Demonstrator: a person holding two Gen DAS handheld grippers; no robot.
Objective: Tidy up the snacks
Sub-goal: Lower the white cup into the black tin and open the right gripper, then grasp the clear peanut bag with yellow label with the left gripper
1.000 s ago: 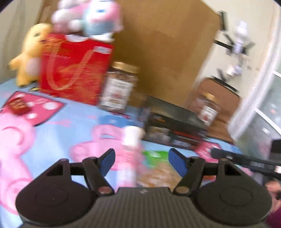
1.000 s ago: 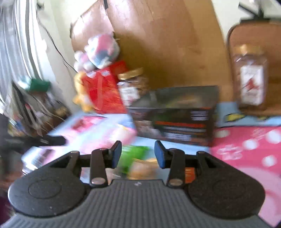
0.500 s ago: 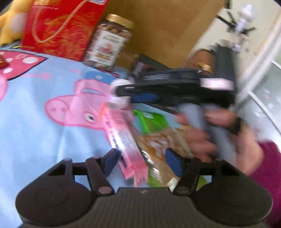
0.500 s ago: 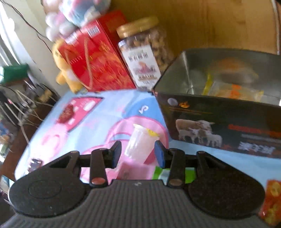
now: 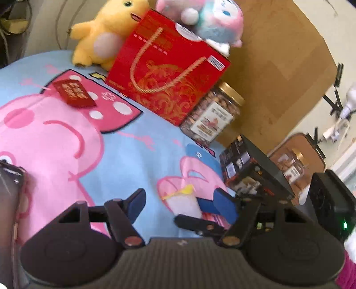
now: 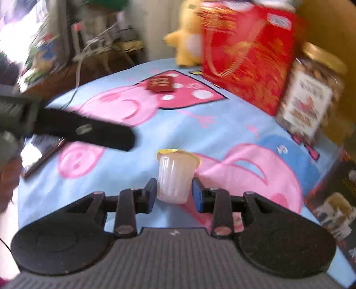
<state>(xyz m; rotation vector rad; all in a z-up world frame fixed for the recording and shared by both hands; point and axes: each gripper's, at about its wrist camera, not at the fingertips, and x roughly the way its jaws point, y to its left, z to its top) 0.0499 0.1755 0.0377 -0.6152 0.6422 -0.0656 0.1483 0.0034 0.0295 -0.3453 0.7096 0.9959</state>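
**Right claw closes around a jelly cup on the cartoon cloth**

The right claw has its two blue pads on either side of a small pale jelly cup with a yellow foil lid. Its jaws have just been closing, and the left pad looks to be touching the cup wall, while a thin gap seems to remain at the right pad. The cup lies tilted on the blue and pink cartoon cloth covering the surface.

The left claw hangs half open over the same cloth with nothing between its pads, its jaws having just widened; the other claw's finger crosses in front of it.

Farther back stands a red gift box with a cord handle, a nut jar with a gold lid touching its side. A black carton sits right of the jar. A yellow plush toy leans by the gift box, and a pink and blue plush toy rests on top. A small red packet lies alone on the cloth.
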